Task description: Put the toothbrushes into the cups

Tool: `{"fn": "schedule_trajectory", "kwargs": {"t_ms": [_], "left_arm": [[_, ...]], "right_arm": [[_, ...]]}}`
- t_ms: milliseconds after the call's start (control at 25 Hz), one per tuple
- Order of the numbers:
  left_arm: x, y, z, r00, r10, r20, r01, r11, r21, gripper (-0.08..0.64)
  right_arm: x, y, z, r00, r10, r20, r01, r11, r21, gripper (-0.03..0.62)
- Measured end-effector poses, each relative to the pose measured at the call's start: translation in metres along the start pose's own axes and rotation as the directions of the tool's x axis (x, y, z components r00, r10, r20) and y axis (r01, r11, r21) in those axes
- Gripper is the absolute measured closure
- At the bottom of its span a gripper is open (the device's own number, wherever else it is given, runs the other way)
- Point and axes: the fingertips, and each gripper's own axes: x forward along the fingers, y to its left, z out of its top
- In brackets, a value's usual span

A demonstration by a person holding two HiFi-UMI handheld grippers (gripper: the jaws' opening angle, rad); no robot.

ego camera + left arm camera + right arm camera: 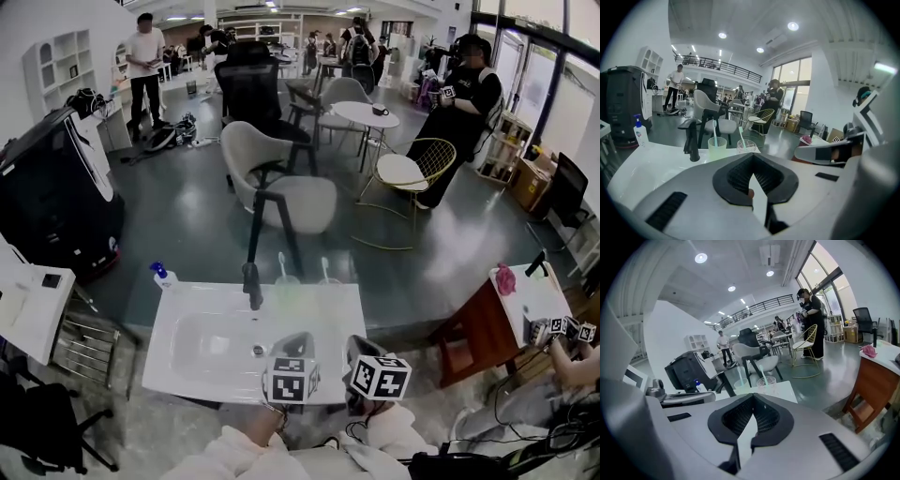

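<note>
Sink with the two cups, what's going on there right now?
A person stands at the white sink with a gripper in each hand. The left gripper and right gripper are both shut and empty, held near the sink's front edge. At the back edge, beside the tap, a toothbrush stands in the green cup and another toothbrush in the clear cup, so the job looks done.
</note>
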Motion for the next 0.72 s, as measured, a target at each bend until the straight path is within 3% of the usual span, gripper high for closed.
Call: {"fn": "schedule_trajectory", "kwargs": {"t_ms": [720], "left_arm": [[0.010,-0.016,-0.005,0.999,0.050,-0.006,-0.050,0.999,0.005,0.560]], "right_arm": [[-0.001,-0.020,-0.001,0.999,0.040,-0.034,-0.041,0.999,-0.024,0.569]]}}
